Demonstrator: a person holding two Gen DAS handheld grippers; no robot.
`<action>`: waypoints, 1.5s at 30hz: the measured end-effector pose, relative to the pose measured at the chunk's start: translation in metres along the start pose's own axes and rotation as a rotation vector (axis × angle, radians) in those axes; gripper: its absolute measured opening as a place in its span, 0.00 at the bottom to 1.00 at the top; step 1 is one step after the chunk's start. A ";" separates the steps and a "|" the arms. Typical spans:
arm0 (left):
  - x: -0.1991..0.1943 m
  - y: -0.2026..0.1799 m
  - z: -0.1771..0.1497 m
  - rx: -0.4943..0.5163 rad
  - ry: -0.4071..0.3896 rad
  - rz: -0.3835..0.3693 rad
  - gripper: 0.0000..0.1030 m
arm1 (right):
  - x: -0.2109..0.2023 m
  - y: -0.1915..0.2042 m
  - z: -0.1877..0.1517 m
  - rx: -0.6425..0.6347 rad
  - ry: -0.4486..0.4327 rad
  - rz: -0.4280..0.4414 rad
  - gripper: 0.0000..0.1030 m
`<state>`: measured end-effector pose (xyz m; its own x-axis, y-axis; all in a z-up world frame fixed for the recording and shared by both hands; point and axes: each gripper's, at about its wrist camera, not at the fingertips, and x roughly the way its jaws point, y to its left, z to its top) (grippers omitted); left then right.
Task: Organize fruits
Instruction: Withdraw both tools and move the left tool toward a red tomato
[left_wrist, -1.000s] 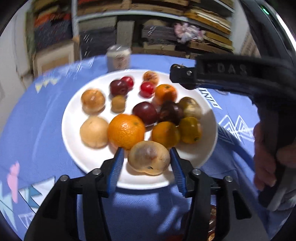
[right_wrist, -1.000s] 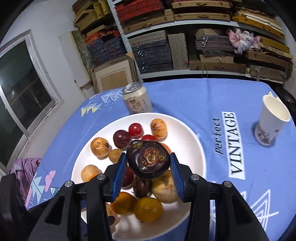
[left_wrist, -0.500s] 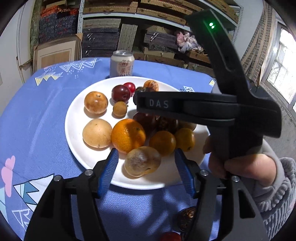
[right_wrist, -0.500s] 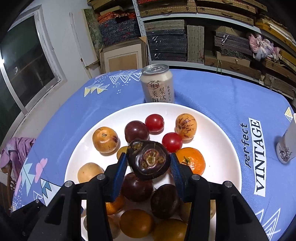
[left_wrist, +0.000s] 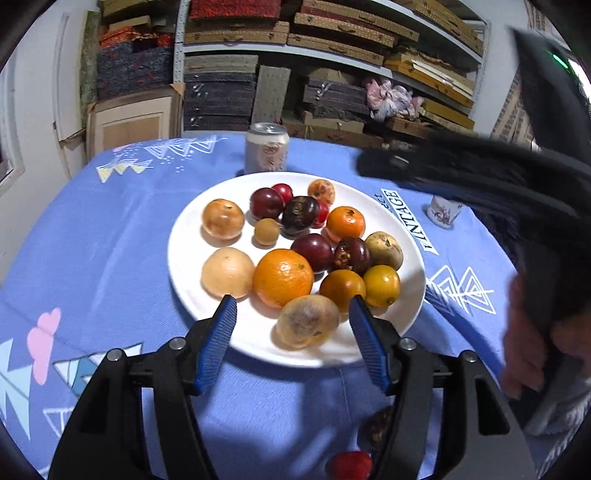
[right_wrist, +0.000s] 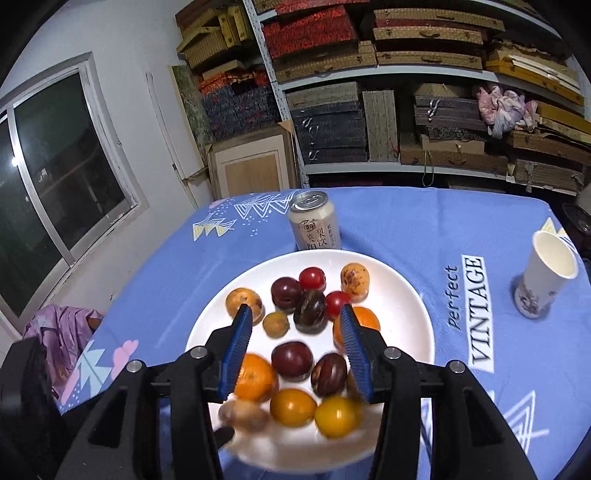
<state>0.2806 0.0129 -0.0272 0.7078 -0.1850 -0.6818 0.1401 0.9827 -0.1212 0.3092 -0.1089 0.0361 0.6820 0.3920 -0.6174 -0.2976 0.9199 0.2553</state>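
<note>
Fruits sit together on a white plate (left_wrist: 207, 317) near the middle of a blue cloth (left_wrist: 92, 240); about fourteen show: oranges, dark plums, small red ones, pale tan rounds. Two more lie off the plate on the cloth, at the bottom of the left wrist view: a red fruit (left_wrist: 350, 464) and a dark one (left_wrist: 380, 424) partly hidden behind the gripper's frame.

The left gripper (left_wrist: 291, 319) hangs over the plate's near rim, jaws about half open and holding nothing; they have just been opening. A pale fruit (left_wrist: 307, 320) lies on the plate between them, nearer the right-hand pad, neither pad touching it.

The right gripper (right_wrist: 295, 332) hovers above the plate's centre, jaws part open and empty; they too have just been opening. A dark fruit (right_wrist: 309, 311) rests on the plate ahead of its tips, against a plum (right_wrist: 286, 291) and a red fruit (right_wrist: 338, 302). It is roundish, so no long axis matters.

Likely next target: the two loose fruits. They lie below and behind the left fingers, toward the person, so the left hand looks nearer, though it would have to draw back.

Beyond the plate stand a can (right_wrist: 314, 225) and, to the right, a paper cup (right_wrist: 543, 284).
</note>
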 end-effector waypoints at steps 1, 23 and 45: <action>-0.005 0.000 -0.003 0.000 -0.007 0.006 0.60 | -0.010 0.003 -0.008 -0.014 0.000 -0.016 0.54; -0.061 -0.041 -0.113 0.170 0.030 0.079 0.78 | -0.099 -0.069 -0.131 0.301 -0.069 -0.139 0.84; -0.055 -0.040 -0.113 0.170 0.042 0.145 0.88 | -0.094 -0.070 -0.134 0.290 -0.036 -0.133 0.85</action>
<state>0.1578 -0.0153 -0.0666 0.7002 -0.0384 -0.7129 0.1563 0.9826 0.1005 0.1758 -0.2115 -0.0234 0.7270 0.2636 -0.6341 -0.0049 0.9254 0.3791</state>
